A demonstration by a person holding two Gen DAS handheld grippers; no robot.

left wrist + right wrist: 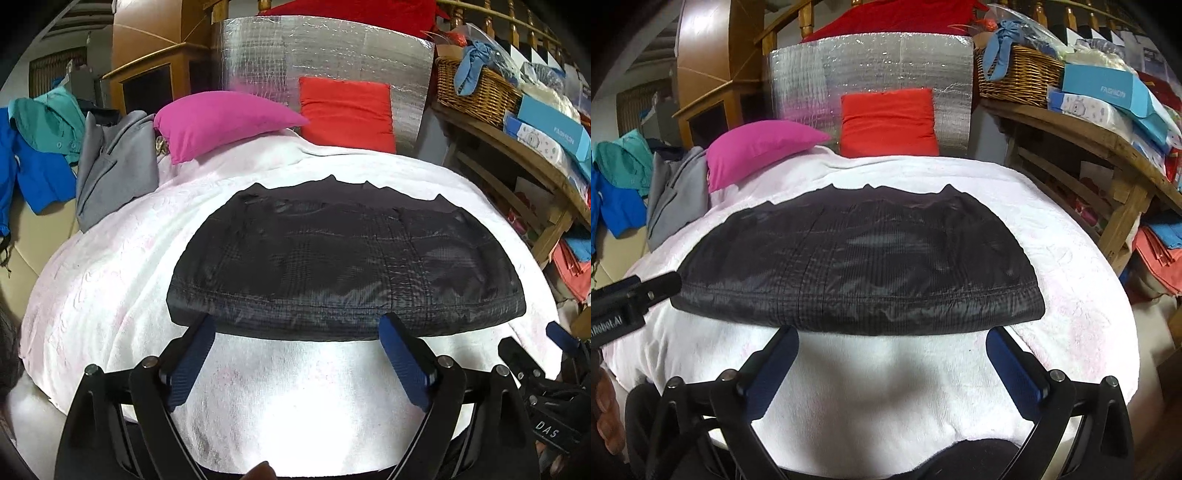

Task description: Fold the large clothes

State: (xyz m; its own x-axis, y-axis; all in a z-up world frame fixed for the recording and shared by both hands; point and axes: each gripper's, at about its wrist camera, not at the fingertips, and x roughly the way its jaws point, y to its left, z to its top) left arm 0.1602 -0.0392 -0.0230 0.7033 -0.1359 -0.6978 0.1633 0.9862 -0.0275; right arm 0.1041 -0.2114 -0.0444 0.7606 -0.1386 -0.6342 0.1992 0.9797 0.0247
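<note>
A dark quilted garment [343, 266] lies folded flat on the white blanket [110, 280] of the bed; it also shows in the right wrist view [857, 266]. My left gripper [297, 326] is open, its blue-padded fingertips right at the garment's near edge, holding nothing. My right gripper [892, 338] is open too, its fingertips at the same near edge, further right. The right gripper also shows at the right edge of the left wrist view [535, 350], and the left gripper's body [631, 295] at the left of the right wrist view.
A pink pillow [225, 122] and a red pillow [345, 110] lean on a silver foil panel [325, 55] at the bed's head. A grey garment [114, 166], blue and teal clothes [37, 147] lie left. A wooden shelf with a wicker basket [476, 88] and boxes stands right.
</note>
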